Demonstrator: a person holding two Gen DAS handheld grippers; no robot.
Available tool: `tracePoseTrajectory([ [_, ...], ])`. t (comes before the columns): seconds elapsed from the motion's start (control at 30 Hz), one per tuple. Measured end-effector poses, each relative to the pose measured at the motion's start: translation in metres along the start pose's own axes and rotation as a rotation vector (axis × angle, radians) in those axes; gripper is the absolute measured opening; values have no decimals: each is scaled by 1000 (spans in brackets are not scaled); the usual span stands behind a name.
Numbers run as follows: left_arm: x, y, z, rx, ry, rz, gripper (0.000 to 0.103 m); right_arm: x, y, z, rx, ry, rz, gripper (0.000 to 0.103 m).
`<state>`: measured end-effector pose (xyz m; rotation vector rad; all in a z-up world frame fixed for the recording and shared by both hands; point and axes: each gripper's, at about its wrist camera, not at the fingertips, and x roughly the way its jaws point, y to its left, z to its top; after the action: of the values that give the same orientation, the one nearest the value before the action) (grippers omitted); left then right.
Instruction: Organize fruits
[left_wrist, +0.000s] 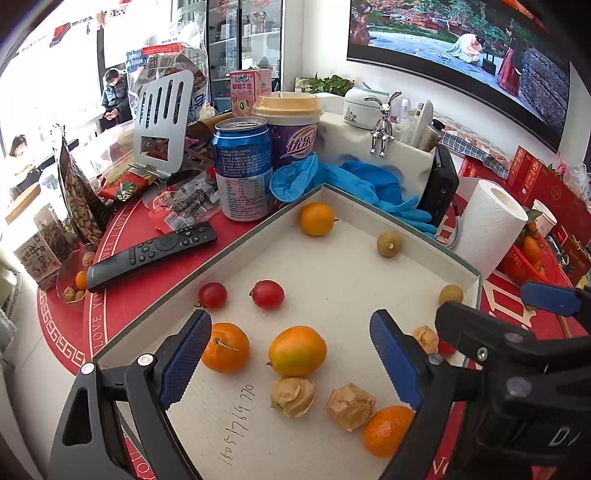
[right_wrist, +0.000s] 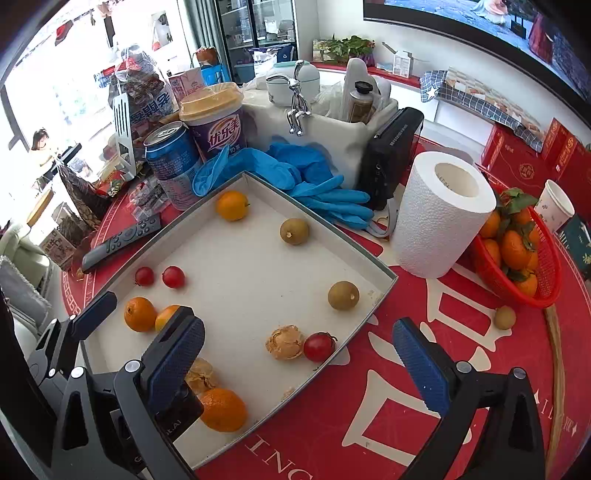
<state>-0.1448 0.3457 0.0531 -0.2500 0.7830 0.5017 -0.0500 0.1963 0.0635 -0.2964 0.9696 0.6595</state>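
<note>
A shallow white tray (left_wrist: 325, 188) (right_wrist: 386, 271) holds mixed fruit: oranges (left_wrist: 297, 350) (right_wrist: 139, 314), cherry tomatoes (left_wrist: 267, 294) (right_wrist: 320, 346), longans (left_wrist: 388, 244) (right_wrist: 343, 295) and papery physalis (left_wrist: 293, 397) (right_wrist: 285, 342). My left gripper (left_wrist: 291, 360) is open and empty, low over the tray's near part, with an orange between its fingers. My right gripper (right_wrist: 299, 363) is open and empty, over the tray's near right edge, close to a tomato and a physalis. It shows at the right of the left wrist view (left_wrist: 480, 321).
A red basket of tangerines (right_wrist: 517, 254), a paper roll (right_wrist: 439, 214) and a loose longan (right_wrist: 505, 317) sit right of the tray. Blue gloves (left_wrist: 354, 181), a can (left_wrist: 242, 170), a cup (left_wrist: 290, 129) and a remote (left_wrist: 155, 251) crowd its far and left sides.
</note>
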Motion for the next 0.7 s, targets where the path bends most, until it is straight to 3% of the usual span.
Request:
tracePoseTrajectory([
  [0.7,-1,-4,-1,30,-9,13,90,4,6,-2,-19,19,-20,102],
])
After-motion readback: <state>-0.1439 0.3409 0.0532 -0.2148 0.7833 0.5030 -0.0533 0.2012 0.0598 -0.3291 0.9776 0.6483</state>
